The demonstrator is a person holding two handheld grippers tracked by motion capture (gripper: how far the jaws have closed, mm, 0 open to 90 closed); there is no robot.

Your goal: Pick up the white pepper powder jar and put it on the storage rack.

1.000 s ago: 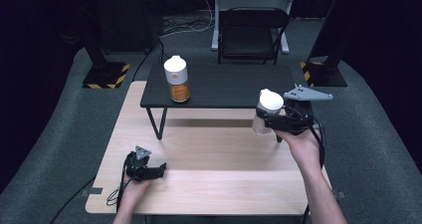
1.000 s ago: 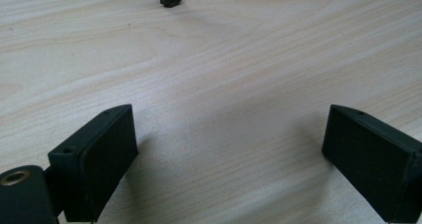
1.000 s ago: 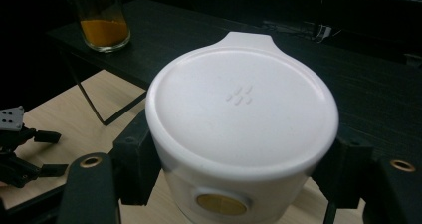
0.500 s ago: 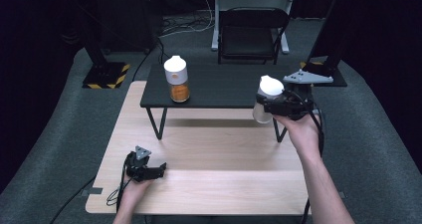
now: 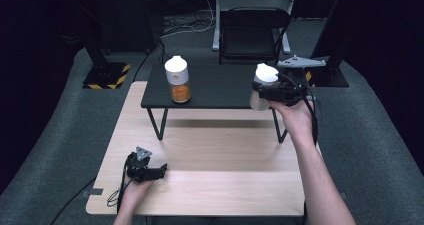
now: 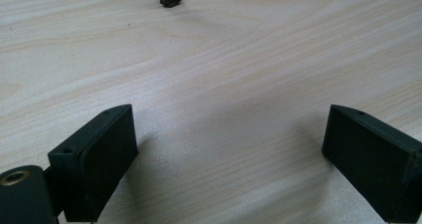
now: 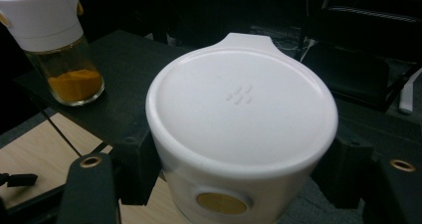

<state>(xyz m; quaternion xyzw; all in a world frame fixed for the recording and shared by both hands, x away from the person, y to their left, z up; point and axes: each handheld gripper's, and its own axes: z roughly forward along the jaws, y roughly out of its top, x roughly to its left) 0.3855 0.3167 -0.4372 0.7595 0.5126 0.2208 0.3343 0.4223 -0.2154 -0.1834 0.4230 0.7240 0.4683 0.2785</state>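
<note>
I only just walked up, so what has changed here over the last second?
The right tongs, shut on the white-capped jar, lifted it from low beside the black stand up to its right edge. The left tongs stayed open on the wooden table, and the orange spice jar stayed put.

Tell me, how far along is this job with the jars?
One spice jar with orange powder already stands on the black shelf. The right gripper is clamped on a white-lidded jar, held in the air by the shelf's right end. Setting it down looks left to do. The left gripper rests open on the wooden table.
</note>
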